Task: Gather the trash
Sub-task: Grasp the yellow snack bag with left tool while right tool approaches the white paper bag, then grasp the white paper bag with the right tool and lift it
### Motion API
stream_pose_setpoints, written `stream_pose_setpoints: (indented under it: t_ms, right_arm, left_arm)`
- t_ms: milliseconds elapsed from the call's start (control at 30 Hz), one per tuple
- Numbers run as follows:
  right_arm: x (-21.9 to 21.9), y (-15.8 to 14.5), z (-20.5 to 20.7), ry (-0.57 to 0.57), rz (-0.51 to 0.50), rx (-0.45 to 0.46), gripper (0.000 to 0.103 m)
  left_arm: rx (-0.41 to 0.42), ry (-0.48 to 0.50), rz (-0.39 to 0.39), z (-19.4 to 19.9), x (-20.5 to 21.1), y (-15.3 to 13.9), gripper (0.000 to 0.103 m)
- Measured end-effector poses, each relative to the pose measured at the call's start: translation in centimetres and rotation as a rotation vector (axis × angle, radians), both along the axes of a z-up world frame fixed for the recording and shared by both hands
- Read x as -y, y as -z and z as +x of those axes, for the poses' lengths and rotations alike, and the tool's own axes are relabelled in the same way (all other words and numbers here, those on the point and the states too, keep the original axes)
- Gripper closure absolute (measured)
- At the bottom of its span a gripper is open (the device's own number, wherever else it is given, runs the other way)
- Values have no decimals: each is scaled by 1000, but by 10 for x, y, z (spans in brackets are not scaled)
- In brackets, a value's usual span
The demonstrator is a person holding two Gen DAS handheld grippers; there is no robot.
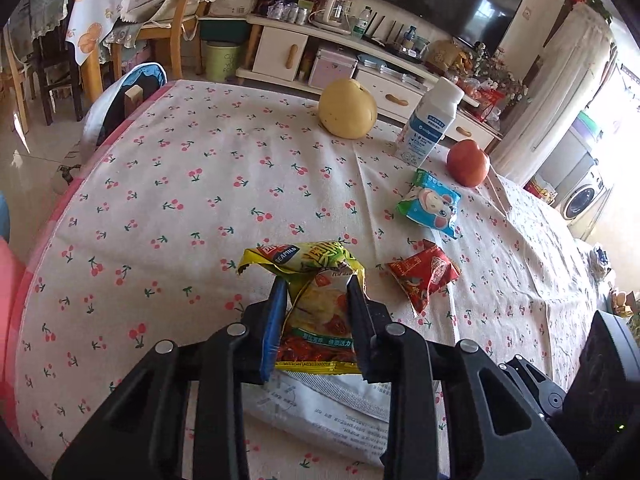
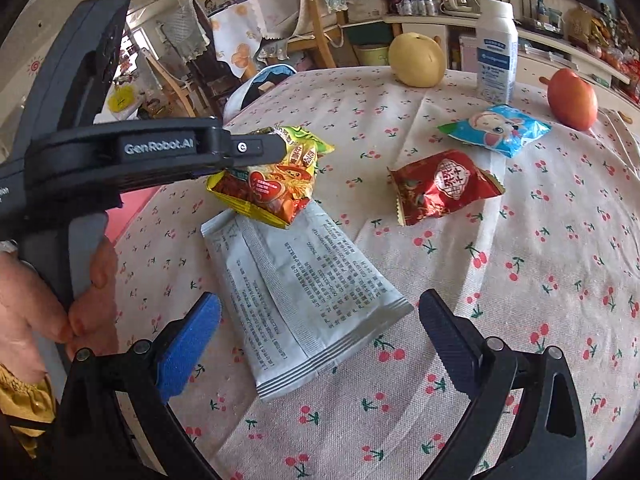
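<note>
Four wrappers are showing on the cherry-print tablecloth (image 2: pixel 520 280): one yellow-green snack wrapper (image 1: pixel 316 308), one grey-white foil pouch (image 2: pixel 296 300), one red wrapper (image 2: pixel 444 186), one blue wrapper (image 2: pixel 496 130). Also one pale yellow pear (image 2: pixel 416 60), one red-orange fruit (image 2: pixel 572 98) and one white bottle (image 2: pixel 494 52), all sitting in the upper right of the right wrist view. Bottle is standing upright between the two fruits.

Left gripper (image 1: pixel 318 300) is clamping the yellow-green snack wrapper, jaws nearly closed with the crumpled wrapper pinched between both pads, lower centre of the left wrist view. In the right wrist view it is reaching in from the left edge, angled downward, holding the wrapper over the pouch's far end; whether the two are touching, cannot tell. A person's hand (image 2: pixel 52 312) is gripping its handle at lower left.

Right gripper (image 2: pixel 320 328) is standing wide open, holding nothing, tilted down, pads straddling the near end of the grey-white foil pouch, which is lying flat at frame centre. Pads are not pressing on it.

Red wrapper is lying right of centre, blue wrapper just beyond it, near the red-orange fruit.
</note>
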State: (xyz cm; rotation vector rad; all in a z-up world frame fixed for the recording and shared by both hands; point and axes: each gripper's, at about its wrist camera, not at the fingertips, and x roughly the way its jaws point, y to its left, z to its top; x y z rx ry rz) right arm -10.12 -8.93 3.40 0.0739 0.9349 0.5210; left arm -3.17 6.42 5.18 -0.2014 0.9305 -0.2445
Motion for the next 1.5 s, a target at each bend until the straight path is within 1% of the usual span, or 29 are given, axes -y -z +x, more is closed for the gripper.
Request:
stream_pose_setpoints:
  t_ms: [167, 367, 433, 600, 733, 833, 900, 1000, 1067, 1233, 1300, 1400, 1500]
  right_arm:
    - [-9, 5, 4, -21, -18, 11, 5]
    - [-19, 7, 4, -53, -47, 24, 4]
    - [-24, 7, 2, -72, -63, 30, 4]
    - [-40, 9, -5, -130, -140, 50, 4]
    - [-48, 11, -9, -150, -162, 53, 4]
    - [-55, 10, -16, -185, -139, 49, 4]
    - [-61, 7, -23, -213, -140, 68, 4]
    - [-66, 4, -25, -193, -162, 99, 4]
    - [-64, 3, -20, -144, -159, 95, 4]
    - [-56, 4, -1, -31, -48, 18, 4]
    - [-59, 5, 4, 1, -63, 12, 4]
    - [-67, 9, 8, 2, -76, 9, 4]
    - [-77, 11, 8, 7, -138, 31, 4]
  left_arm:
    - [11, -15, -5, -17, -25, -7, 71]
    - [23, -53, -36, -36, -56, -8, 71]
    - [22, -64, -57, -39, -64, -6, 71]
    - [34, -81, -94, -44, -80, -6, 71]
    - [36, -102, -109, -41, -94, -2, 71]
    - [33, -106, -126, -40, -99, 0, 71]
    - [39, -104, -125, -40, -101, -1, 71]
    - [45, -103, -138, -39, -103, -3, 71]
    - [47, -98, -141, -38, -103, -3, 71]
    - [53, -82, -128, -36, -103, -2, 71]
    - [49, -80, -137, -35, -105, -1, 71]
    - [47, -82, -139, -35, -106, -1, 71]
    - [50, -86, -139, -34, -108, -1, 71]
